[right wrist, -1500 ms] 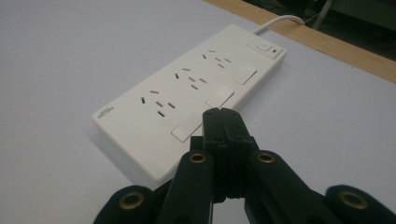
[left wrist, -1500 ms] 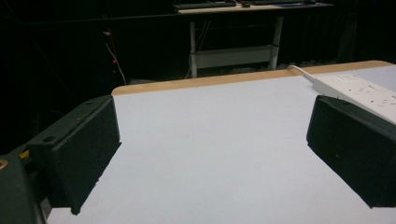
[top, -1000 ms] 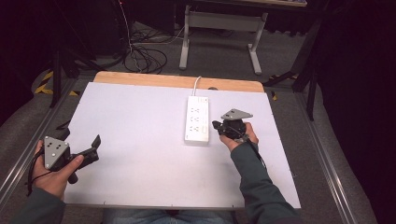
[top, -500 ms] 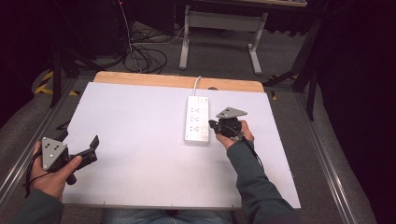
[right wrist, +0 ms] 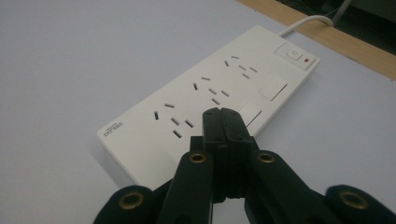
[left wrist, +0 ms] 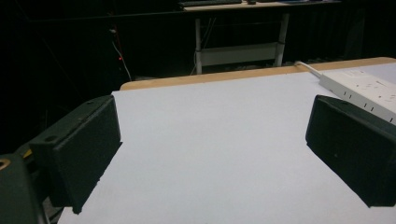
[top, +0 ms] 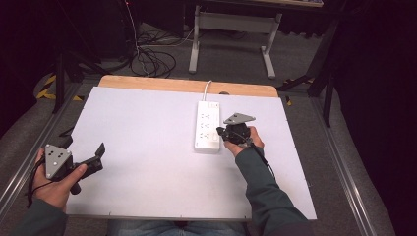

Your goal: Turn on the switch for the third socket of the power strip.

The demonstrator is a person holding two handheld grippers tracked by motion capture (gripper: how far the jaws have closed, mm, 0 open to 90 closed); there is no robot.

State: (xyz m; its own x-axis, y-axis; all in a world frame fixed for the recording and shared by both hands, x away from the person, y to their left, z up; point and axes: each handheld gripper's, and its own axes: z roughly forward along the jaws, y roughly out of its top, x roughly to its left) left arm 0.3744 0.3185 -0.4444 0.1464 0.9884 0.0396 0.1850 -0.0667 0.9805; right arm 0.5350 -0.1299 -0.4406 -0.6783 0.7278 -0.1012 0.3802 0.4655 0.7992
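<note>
A white power strip point(top: 207, 125) lies on the white table top, its cord running off the far edge. In the right gripper view the power strip point(right wrist: 210, 93) has several sockets and a switch with a red light at its far end. My right gripper point(top: 223, 134) is shut with nothing between its jaws, tips right at the strip's right edge near its front end. The shut right gripper point(right wrist: 223, 116) hangs just over that edge. My left gripper point(top: 98, 155) rests open near the table's front left. Its wide-apart left gripper point(left wrist: 210, 140) jaws hold nothing.
The white sheet point(top: 147, 147) covers a wooden table point(top: 147, 83) whose far edge shows bare. Beyond it stand a desk frame point(top: 231, 29) and loose cables point(top: 152, 59) on the floor. A metal rail point(top: 344, 162) runs along the right side.
My right gripper has edged left and slightly nearer, closing on the power strip's right edge. The left gripper has stayed put and open.
</note>
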